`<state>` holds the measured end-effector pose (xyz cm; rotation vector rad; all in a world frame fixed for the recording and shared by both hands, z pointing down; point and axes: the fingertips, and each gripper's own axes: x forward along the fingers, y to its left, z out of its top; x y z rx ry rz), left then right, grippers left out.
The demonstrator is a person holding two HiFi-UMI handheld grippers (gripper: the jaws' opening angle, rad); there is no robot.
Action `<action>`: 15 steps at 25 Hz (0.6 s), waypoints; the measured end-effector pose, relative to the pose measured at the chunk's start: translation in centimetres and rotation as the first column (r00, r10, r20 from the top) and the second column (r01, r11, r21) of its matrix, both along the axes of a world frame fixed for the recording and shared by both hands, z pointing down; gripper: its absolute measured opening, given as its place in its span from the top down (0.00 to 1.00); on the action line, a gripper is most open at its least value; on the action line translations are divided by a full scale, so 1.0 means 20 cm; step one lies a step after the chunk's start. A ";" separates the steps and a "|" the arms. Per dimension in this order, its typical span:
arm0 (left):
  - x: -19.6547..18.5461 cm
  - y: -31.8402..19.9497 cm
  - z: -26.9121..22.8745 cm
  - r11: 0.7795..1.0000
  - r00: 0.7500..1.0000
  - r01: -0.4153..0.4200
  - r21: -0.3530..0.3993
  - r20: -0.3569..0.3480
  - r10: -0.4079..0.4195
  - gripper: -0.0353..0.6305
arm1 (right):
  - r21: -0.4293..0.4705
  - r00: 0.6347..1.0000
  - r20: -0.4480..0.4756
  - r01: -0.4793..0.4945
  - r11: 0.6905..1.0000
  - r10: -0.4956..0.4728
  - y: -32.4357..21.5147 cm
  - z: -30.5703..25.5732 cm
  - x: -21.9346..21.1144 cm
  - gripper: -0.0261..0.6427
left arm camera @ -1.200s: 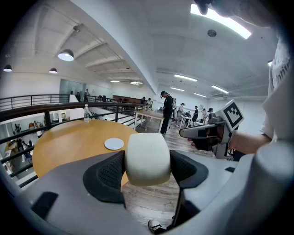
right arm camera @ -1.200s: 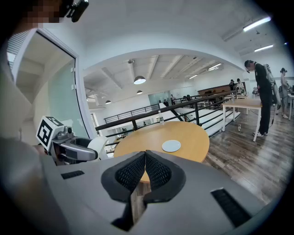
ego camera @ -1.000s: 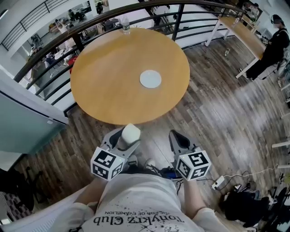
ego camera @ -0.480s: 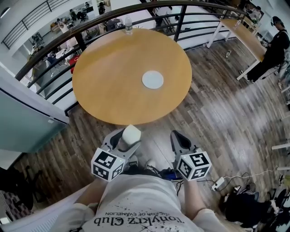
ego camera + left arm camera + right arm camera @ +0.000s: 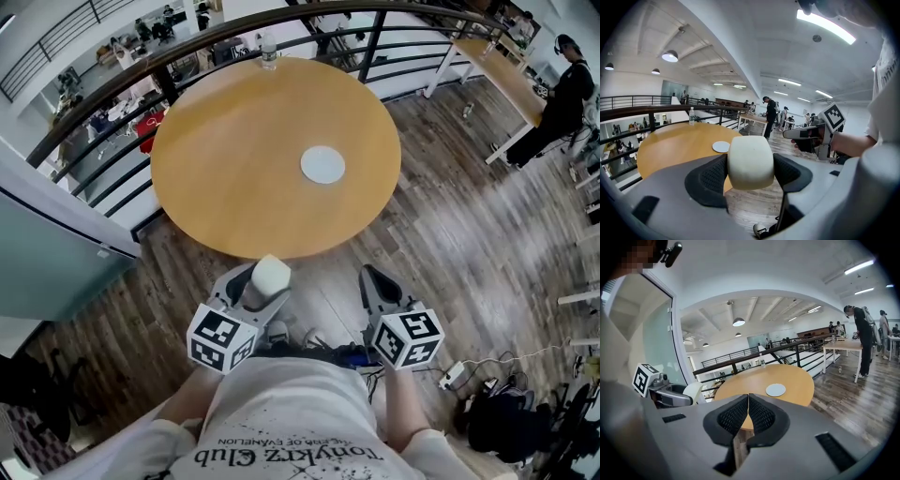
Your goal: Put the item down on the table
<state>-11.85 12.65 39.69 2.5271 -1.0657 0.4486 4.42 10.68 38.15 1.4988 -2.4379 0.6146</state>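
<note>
My left gripper [image 5: 265,284] [image 5: 751,164] is shut on a cream-white rounded block [image 5: 270,277] [image 5: 750,161], held upright between the black pads over the wooden floor, just short of the near edge of the round wooden table [image 5: 225,178] [image 5: 670,145] [image 5: 754,380]. My right gripper [image 5: 377,286] [image 5: 748,404] is shut with nothing in it, its jaws touching, level with the left one and a little to its right. In the right gripper view the left gripper [image 5: 686,394] shows with the block [image 5: 693,391] in it.
A white round coaster [image 5: 322,164] [image 5: 721,146] [image 5: 776,390] lies on the table right of centre. A water bottle [image 5: 269,55] [image 5: 692,116] stands at its far edge by the black railing [image 5: 187,47]. A long desk [image 5: 502,70] and a person [image 5: 562,94] are at far right. Cables [image 5: 469,370] lie on the floor.
The head view has shifted slightly; the table sits a little further right in frame. Both grippers hold their places, the left still holding the block.
</note>
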 end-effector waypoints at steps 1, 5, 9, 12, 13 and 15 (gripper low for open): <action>-0.02 0.00 -0.01 1.000 1.000 -0.005 0.003 -0.002 0.005 0.48 | 0.005 1.000 -0.004 -0.002 1.000 0.002 0.00 -0.01 -0.02 0.92; -0.08 -0.03 -0.04 1.000 1.000 -0.021 0.022 -0.011 0.021 0.48 | 0.027 1.000 -0.018 -0.016 1.000 0.016 -0.01 -0.04 -0.09 0.92; -0.11 -0.07 -0.02 0.999 0.999 -0.037 0.023 -0.020 0.038 0.48 | 0.021 0.999 -0.022 -0.037 0.999 0.038 -0.02 -0.02 -0.11 0.92; -0.12 -0.11 0.00 0.999 0.999 -0.046 0.015 -0.021 0.047 0.48 | 0.008 0.999 -0.019 -0.048 0.999 0.048 -0.04 0.01 -0.12 0.92; -0.12 -0.12 0.00 0.999 0.999 -0.048 0.014 -0.021 0.048 0.48 | 0.005 0.999 -0.016 -0.049 0.999 0.049 -0.05 0.02 -0.12 0.92; -0.11 -0.15 0.01 0.999 0.999 -0.048 0.013 -0.019 0.048 0.48 | 0.001 0.999 -0.011 -0.049 0.999 0.049 -0.08 0.04 -0.12 0.92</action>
